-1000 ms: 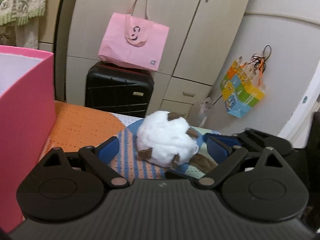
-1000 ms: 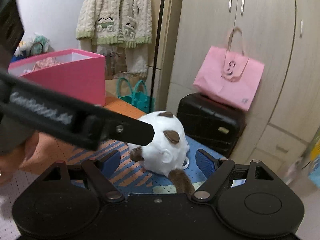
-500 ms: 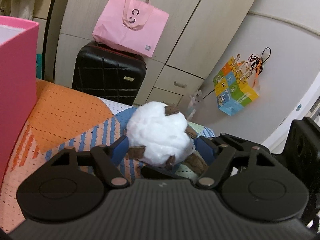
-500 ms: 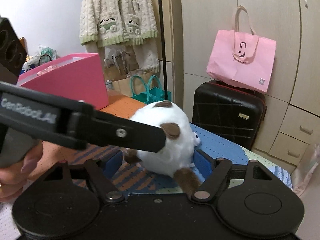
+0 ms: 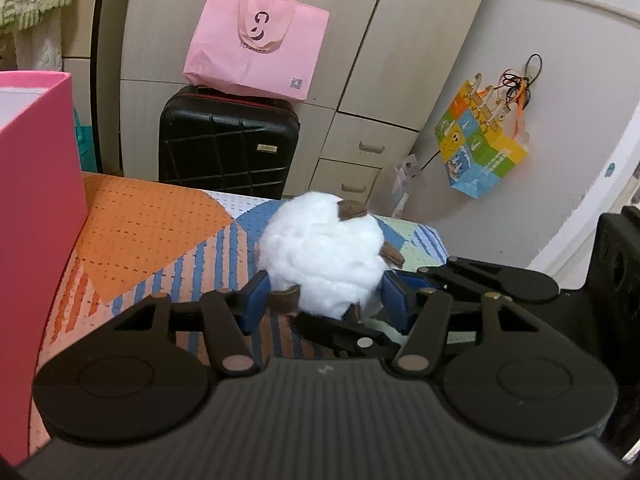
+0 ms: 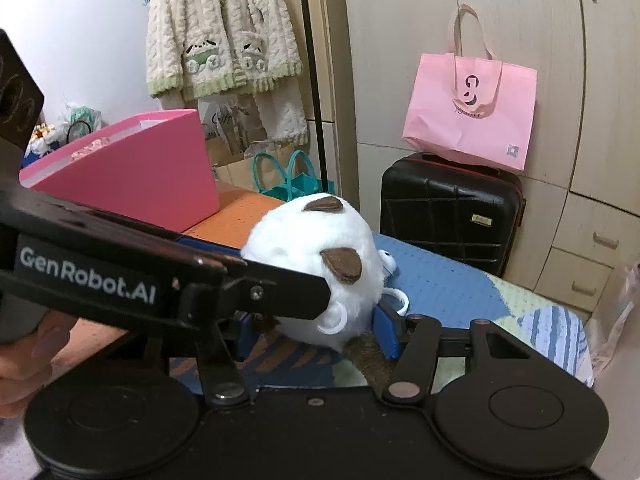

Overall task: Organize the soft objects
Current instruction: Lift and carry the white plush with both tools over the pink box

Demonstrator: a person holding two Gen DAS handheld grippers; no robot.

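- Plush toy (image 5: 324, 256): white, round, with brown felt patches; it sits on the patterned mat (image 5: 152, 232) that covers the table, near the far edge.
- My left tool (image 5: 324, 300): its jaws have just been closing, and the blue pads (image 5: 254, 300) now press the lower sides of the plush toy from both flanks. I read this as a grasp on the toy.
- My right tool (image 6: 312, 332): its jaws have also just been closing. The right blue pad (image 6: 386, 332) touches the toy's base; the left pad is hidden behind my left tool's arm, which crosses the right wrist view. The toy sits clamped between the two pads.
- Both tools hold the same toy from different sides.
- Pink box (image 6: 132, 176): open-topped, on the table to the left of the toy, apart from it.
- Background: black suitcase (image 5: 228, 148) with a pink tote bag (image 5: 256, 44) resting on it, against the wardrobe.
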